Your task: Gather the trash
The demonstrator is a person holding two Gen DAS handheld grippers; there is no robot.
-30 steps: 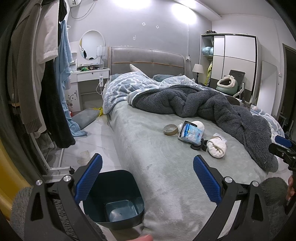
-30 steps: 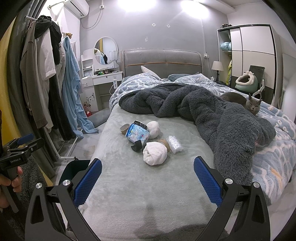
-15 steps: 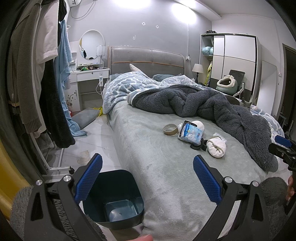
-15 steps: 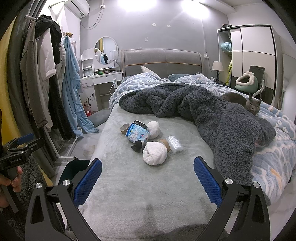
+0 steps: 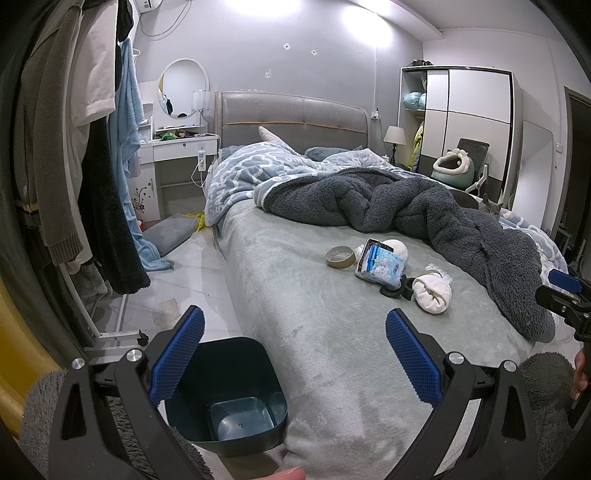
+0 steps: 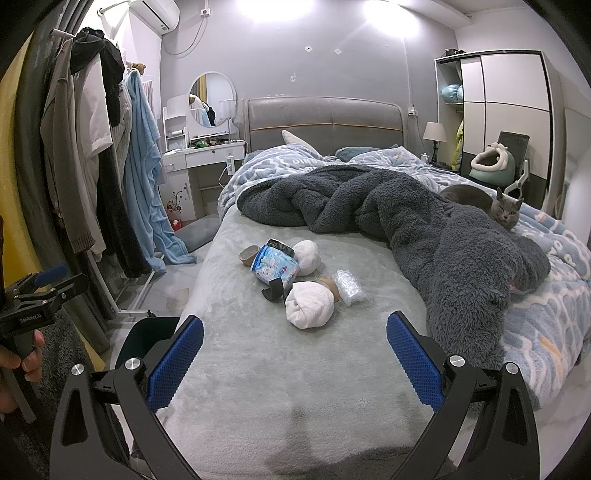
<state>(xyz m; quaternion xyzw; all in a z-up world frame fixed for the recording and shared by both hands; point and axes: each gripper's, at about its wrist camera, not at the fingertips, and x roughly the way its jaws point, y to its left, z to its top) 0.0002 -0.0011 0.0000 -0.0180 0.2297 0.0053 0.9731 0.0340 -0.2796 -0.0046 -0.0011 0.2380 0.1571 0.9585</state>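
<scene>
2 ceiling lights (image 6: 280, 9) glare white at the far wall, lighting the room evenly. Soft shadow falls on the near bed (image 6: 295, 417). Focus is sharp; fisheye bends the edges, corners black.

A fluffy dark grey blanket (image 6: 424, 221) sprawls across the bed, a grey cat (image 6: 508, 210) lying beside it. Clothes hang on a rack (image 6: 85, 166); a round mirror (image 6: 212, 99) tops the white dresser.

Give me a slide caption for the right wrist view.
Open right gripper faces trash pile on bed; grey cat watches.
</scene>
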